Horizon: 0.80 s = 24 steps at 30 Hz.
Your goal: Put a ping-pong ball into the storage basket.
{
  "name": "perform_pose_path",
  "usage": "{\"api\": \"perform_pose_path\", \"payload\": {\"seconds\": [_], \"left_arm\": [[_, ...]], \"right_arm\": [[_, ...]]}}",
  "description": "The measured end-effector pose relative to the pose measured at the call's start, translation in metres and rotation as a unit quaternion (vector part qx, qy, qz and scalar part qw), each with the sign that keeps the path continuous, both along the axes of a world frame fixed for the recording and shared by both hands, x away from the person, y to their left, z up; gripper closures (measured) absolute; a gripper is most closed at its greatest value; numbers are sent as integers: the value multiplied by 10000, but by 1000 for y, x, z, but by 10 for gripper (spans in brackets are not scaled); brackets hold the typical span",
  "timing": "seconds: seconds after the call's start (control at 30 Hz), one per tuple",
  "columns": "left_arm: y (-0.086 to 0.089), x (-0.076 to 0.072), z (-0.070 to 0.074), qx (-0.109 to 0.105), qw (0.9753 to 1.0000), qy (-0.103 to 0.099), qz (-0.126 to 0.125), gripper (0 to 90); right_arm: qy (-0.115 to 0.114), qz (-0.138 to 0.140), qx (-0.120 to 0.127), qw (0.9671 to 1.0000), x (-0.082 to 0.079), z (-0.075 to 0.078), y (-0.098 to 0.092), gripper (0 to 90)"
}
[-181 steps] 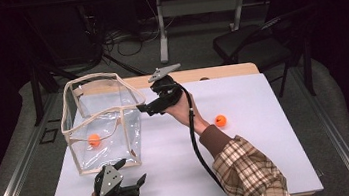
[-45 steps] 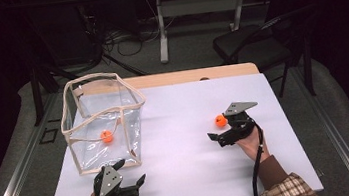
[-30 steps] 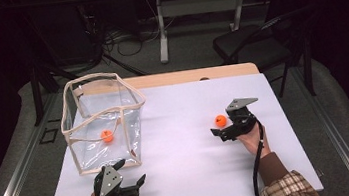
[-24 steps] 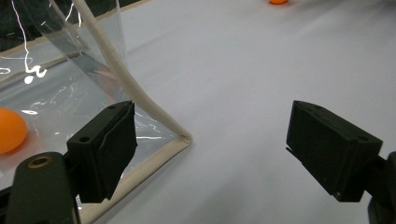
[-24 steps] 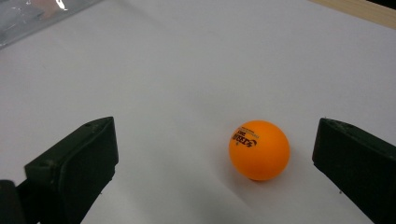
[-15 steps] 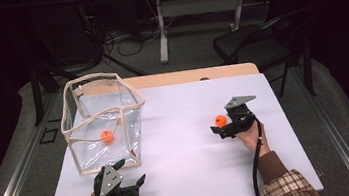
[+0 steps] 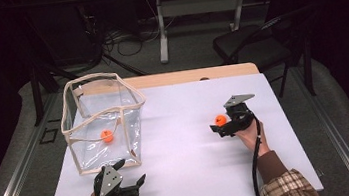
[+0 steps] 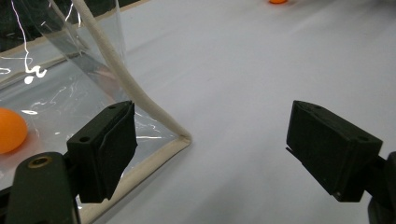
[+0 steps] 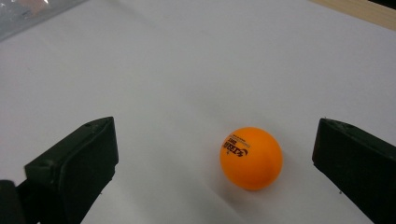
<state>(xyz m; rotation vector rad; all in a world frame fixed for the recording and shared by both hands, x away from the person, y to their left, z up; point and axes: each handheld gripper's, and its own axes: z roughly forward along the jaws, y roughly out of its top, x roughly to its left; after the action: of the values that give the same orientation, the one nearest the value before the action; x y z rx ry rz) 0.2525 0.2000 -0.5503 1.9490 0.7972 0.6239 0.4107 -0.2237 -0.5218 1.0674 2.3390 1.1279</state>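
Jaws of both grippers stand wide apart and hold nothing. Beneath them spreads the white bench. Just off the left gripper sits a clear bag's corner. Between the right gripper's jaws, nearer one side, rests an orange ping-pong ball.

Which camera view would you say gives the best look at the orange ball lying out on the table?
The right gripper view: the ball sits large between the open jaws, its printed lettering visible. The high view shows it small beside the right gripper. The left gripper view catches a sliver at its top edge.
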Motion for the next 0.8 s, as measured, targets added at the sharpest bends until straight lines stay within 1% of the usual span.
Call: {"api": "perform_pose_path", "payload": {"seconds": [0.17,0.43,0.5,0.8], "left_arm": [[0,0,0,4,10000,-1,-2,160],[0,0,0,-9,10000,-1,7,160],[0,0,0,-9,10000,1,7,160],[0,0,0,-11,10000,-1,5,160]], "right_arm": [[-3,-34,27,10000,3,0,-2,0],[57,-67,-39,10000,9,-6,-1,0],[111,-90,-70,9999,10,-7,-1,0],[221,-170,-105,9996,17,-13,-1,0]]}}
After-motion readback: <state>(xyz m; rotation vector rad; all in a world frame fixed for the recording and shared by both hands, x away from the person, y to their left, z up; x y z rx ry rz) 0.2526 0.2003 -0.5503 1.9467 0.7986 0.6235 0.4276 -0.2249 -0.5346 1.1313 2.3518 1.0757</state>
